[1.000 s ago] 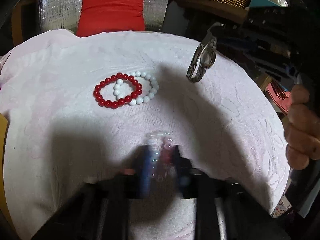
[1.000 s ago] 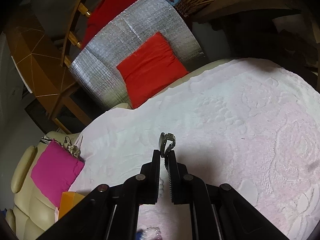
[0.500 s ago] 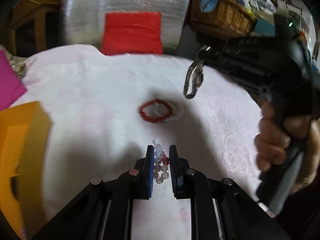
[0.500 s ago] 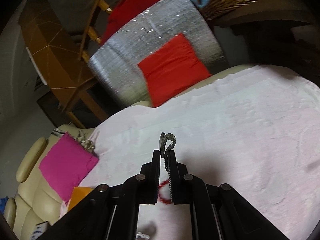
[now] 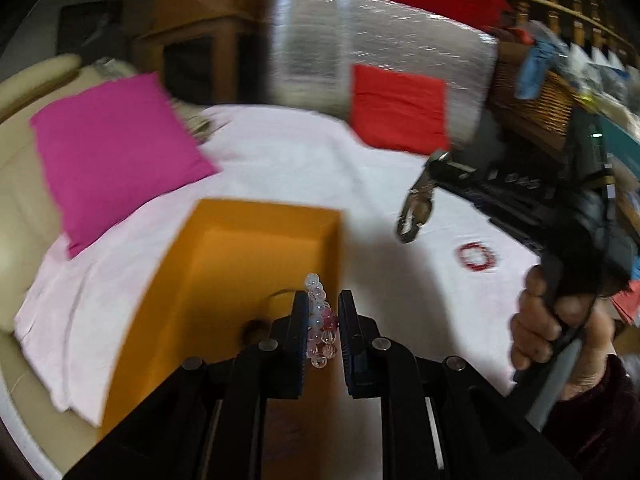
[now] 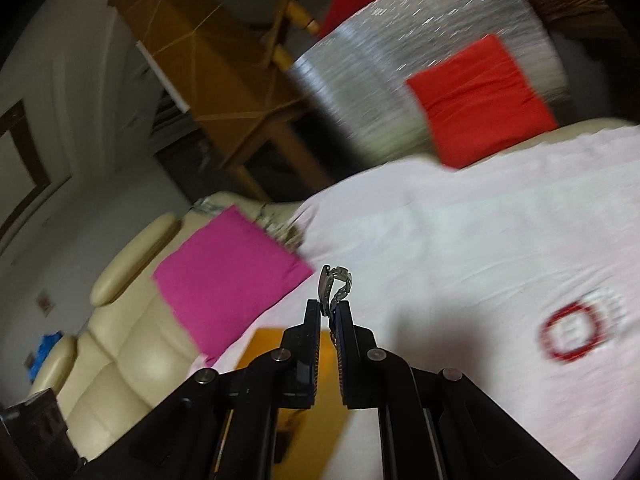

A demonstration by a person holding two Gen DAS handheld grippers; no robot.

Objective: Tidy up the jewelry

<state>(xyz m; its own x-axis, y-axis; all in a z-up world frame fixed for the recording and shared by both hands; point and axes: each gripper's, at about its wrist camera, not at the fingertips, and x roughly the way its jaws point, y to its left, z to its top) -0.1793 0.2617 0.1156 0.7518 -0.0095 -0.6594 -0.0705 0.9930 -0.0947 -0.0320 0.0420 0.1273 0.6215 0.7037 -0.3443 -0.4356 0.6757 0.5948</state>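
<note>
Nearly closed, left jaws pinch bead bracelet (image 5: 319, 322), right jaws clamp watch (image 6: 336, 289)

so the box (image 5: 256, 264) is bright orange all over, inside and out, sitting on a pale pink cloth (image 5: 288, 168). The bead bracelet (image 5: 319, 322) is clear and milky white beads with a few pink ones mixed in. Watch (image 6: 336, 288) is silvery metal. Out on the cloth there's a red bracelet (image 6: 570, 336) overlapping a white one (image 6: 610, 304). Cushions: one magenta (image 5: 116, 148), one red (image 5: 400, 108), plus a shiny silver foil panel (image 5: 372, 40)
</note>
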